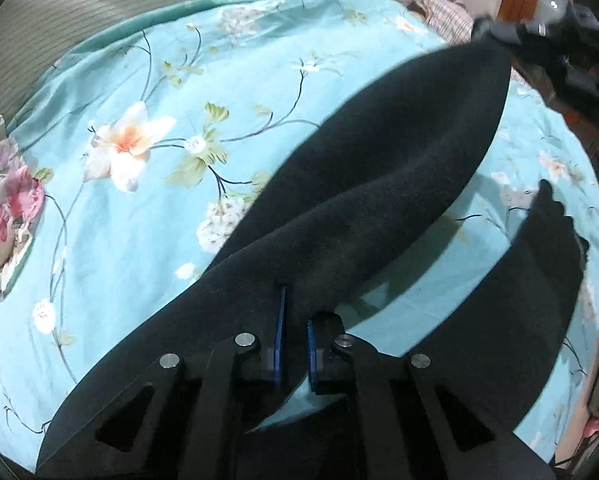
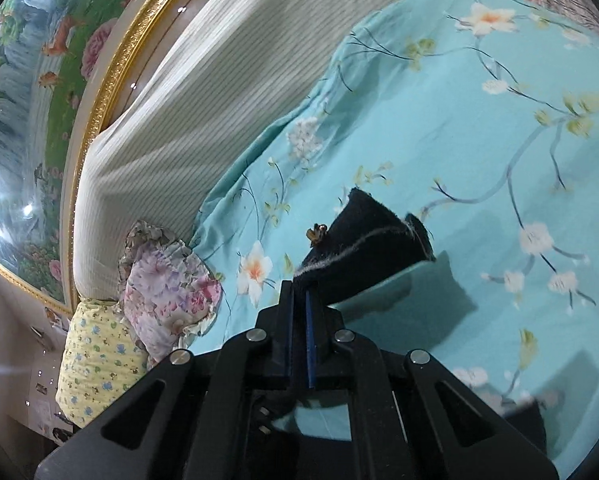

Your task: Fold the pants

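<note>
Black pants (image 1: 379, 184) lay across a floral sheet (image 1: 147, 216). Left gripper (image 1: 295, 340) and right gripper (image 2: 299, 312) each pinched their fabric. They looked soft, floppy, light; best held at hems and waistband.

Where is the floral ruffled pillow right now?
In the right wrist view the floral ruffled pillow sits at lower left, at the edge of the turquoise sheet, above a yellow printed pillow and below the striped headboard cushion.
</note>
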Demonstrator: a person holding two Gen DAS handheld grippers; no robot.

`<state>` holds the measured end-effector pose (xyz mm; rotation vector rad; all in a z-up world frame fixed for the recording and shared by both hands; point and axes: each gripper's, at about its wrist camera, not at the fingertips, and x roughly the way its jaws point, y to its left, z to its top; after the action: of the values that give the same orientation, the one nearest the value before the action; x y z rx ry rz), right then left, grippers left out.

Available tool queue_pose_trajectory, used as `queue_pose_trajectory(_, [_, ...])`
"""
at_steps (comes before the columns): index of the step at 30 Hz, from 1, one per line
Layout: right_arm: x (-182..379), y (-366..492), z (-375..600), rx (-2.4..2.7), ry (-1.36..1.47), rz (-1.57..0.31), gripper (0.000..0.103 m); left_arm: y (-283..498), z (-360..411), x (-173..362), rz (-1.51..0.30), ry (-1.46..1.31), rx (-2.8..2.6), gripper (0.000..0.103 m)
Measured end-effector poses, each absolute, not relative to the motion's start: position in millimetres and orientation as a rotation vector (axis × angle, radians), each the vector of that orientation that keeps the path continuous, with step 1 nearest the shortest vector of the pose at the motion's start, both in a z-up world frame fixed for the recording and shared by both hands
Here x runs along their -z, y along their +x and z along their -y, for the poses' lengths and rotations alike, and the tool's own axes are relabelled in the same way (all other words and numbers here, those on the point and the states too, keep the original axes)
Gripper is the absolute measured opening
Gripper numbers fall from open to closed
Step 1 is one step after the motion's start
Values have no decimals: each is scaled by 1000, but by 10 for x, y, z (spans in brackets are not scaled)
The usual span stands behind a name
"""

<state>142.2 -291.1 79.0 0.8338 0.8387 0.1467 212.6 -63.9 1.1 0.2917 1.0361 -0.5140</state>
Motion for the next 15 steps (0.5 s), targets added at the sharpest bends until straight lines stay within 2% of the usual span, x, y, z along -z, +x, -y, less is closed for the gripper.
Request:
queue_pose_trajectory(8, [-790,964,3074,-123,851,-846,6,1591,577,-534,-935,302,599,5])
queue_pose_trajectory(15, [-638,392,3119,-111,834,-889,6,1169,623,-489,-942,295,645,5])
